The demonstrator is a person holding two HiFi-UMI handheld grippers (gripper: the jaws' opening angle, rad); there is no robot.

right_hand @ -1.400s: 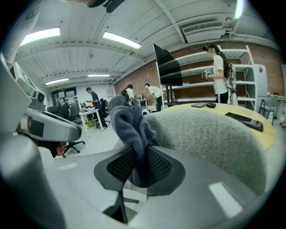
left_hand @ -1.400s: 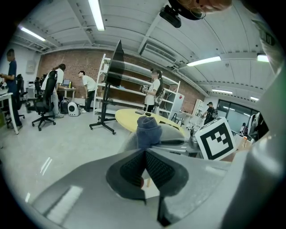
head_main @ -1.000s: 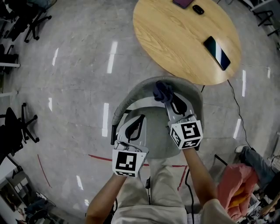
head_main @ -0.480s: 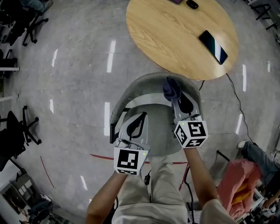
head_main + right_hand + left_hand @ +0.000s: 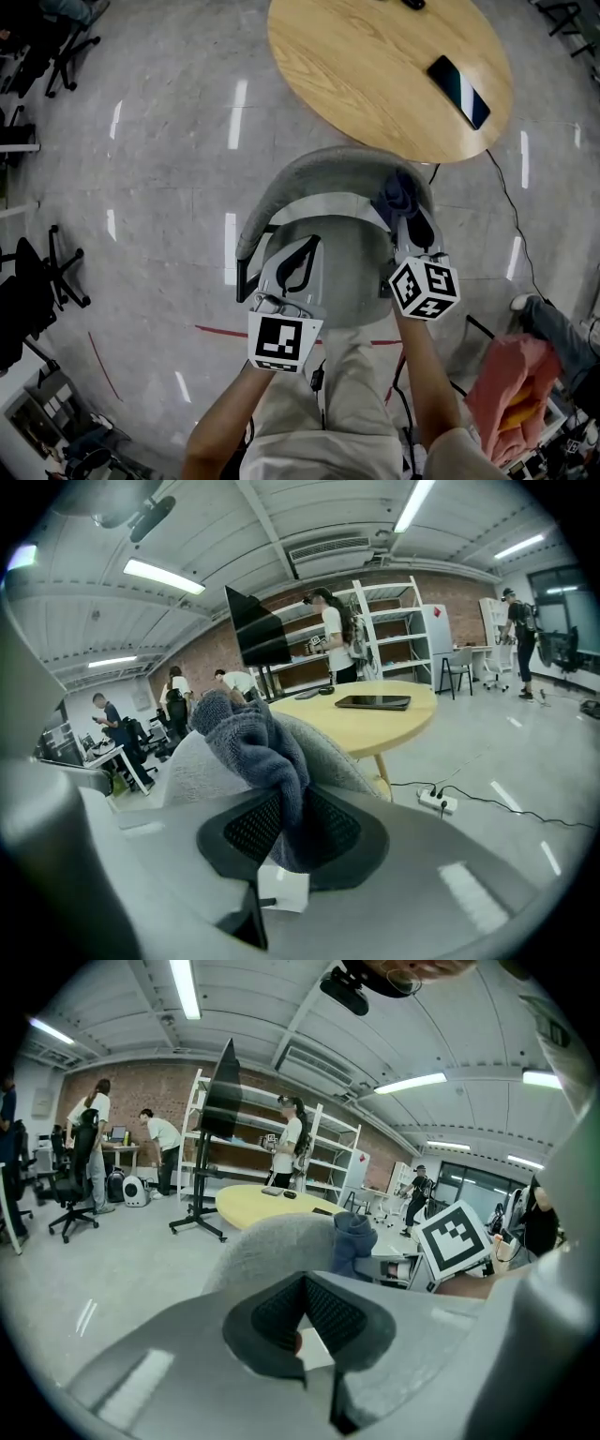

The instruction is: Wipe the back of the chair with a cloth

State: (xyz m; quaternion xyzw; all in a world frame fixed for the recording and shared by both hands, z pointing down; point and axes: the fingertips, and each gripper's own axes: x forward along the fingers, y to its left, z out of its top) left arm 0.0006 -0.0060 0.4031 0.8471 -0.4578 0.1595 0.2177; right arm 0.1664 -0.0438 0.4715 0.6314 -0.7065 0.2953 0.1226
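Note:
The grey chair back [image 5: 309, 167] curves in front of me, below the round table. My right gripper [image 5: 406, 202] is shut on a dark blue-grey cloth [image 5: 397, 190], which rests on the right end of the chair back's top edge. In the right gripper view the cloth [image 5: 251, 744] bulges out between the pads over the chair back [image 5: 330, 754]. My left gripper [image 5: 304, 247] hovers over the seat on the left, shut with nothing in it. The left gripper view shows the chair back [image 5: 272, 1246] ahead of that gripper [image 5: 302, 1285] and the cloth [image 5: 354, 1241] to the right.
A round wooden table [image 5: 366, 70] with a black phone [image 5: 459, 89] stands just beyond the chair. A cable [image 5: 502, 216] and a power strip [image 5: 437, 802] lie on the floor at right. Office chairs [image 5: 37, 281] stand left, a pink bundle [image 5: 506, 394] lower right. People stand far off.
My right gripper has slid the cloth rightward along the top of the chair back, from near its middle to its right end. The left gripper has barely moved.

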